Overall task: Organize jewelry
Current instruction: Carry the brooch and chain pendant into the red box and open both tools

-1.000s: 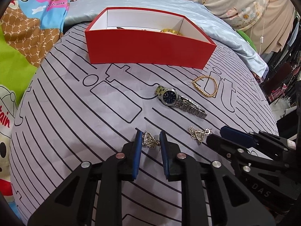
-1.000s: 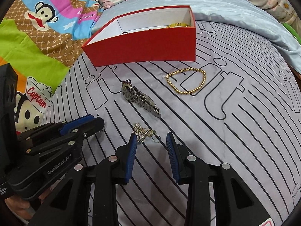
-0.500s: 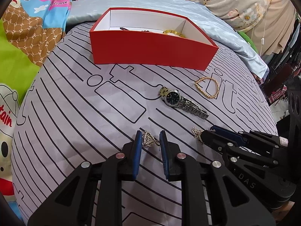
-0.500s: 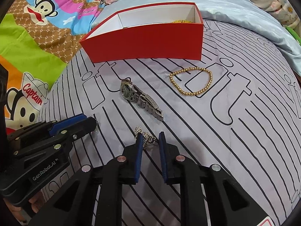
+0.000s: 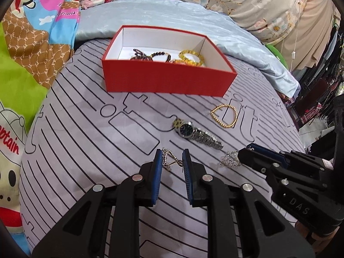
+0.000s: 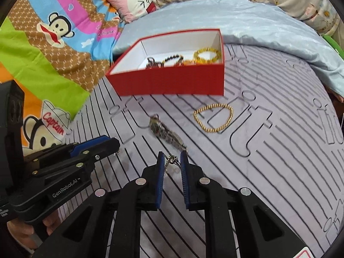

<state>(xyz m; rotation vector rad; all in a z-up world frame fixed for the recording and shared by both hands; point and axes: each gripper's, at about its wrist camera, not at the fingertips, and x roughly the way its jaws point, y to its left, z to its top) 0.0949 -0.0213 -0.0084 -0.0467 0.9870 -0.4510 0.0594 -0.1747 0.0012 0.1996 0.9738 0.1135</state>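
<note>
Jewelry lay on a bed under a grey sheet (image 5: pixel 86 142) with black line print, a pale blue quilt (image 5: pixel 172 15) bunched at the top of both frames. Largest on the sheet, a red box (image 5: pixel 167 81) with white inner walls sat upper centre; inside it lay a yellow bangle (image 5: pixel 191 57) at right and dark beads (image 5: pixel 159 54) at left.

In the left wrist view, the left gripper (image 5: pixel 172 161) filled the lower centre, its blue fingers (image 5: pixel 158 172) drawn close around a small silver earring (image 5: pixel 168 160) that looked pinched and partly lifted, though whether both pads touched it cannot be told. The right gripper (image 5: pixel 243 157) entered from the lower right, clamped on a second silver earring (image 5: pixel 229 161) at its tip.

In the right wrist view, that gripper (image 6: pixel 172 161) sat lower centre with the earring (image 6: pixel 172 160) and its chain caught between narrow-set fingers (image 6: pixel 160 172); the left gripper (image 6: pixel 116 146) came in from the left edge.

Above the grippers, mid-frame, a silver watch (image 5: pixel 196 134) with a dark dial lay diagonally on the sheet. Right of it, near the box, lay a gold bead bracelet (image 5: pixel 224 116) bent into a loop.
</note>
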